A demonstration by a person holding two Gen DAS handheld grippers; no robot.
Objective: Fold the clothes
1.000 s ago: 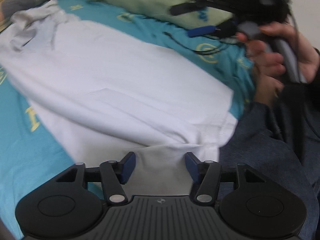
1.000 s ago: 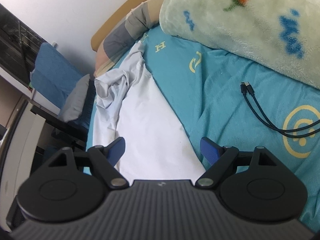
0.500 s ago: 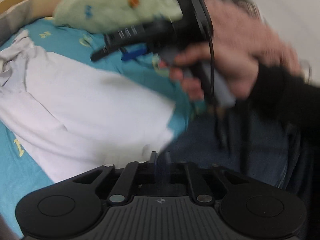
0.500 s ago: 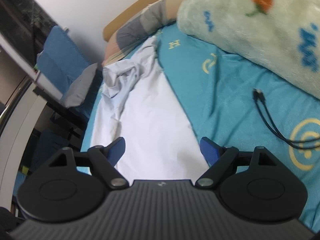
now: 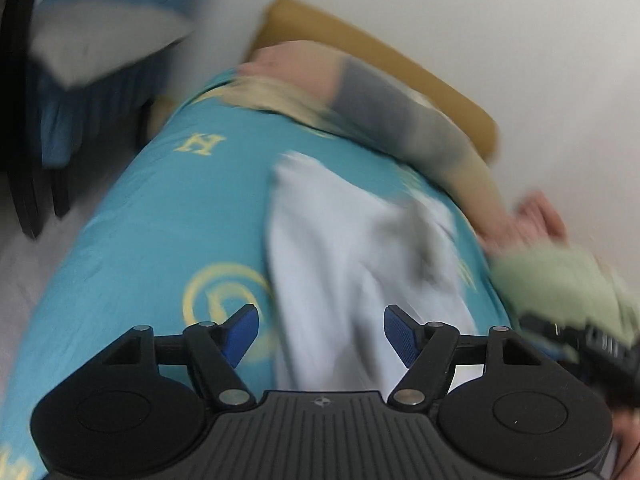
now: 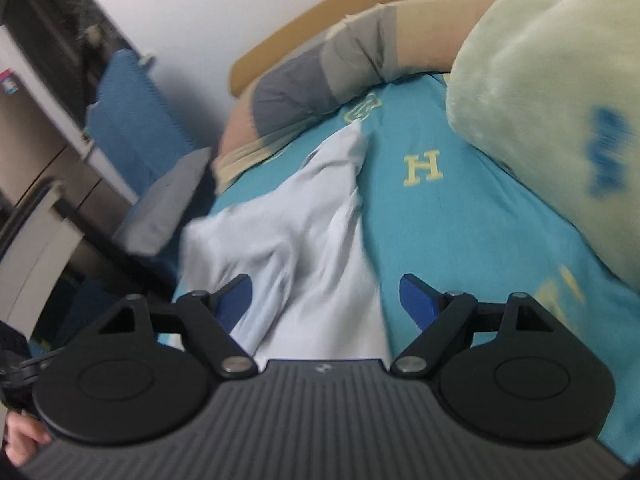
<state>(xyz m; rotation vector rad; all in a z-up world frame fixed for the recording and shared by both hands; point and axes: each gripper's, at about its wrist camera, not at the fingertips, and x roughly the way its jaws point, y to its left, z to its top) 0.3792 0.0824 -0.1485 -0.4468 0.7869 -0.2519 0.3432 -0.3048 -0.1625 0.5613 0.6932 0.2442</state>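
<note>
Left gripper and right gripper: fingers spread, grasping nothing. White garment lies rumpled along the teal bedsheet, near its headboard edge.

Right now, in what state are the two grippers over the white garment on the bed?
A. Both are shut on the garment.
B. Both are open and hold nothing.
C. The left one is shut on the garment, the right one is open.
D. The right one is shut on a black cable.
B: the left gripper and the right gripper both show blue pads spread wide apart, with the white garment lying loose on the turquoise sheet between them, not pinched.
</note>
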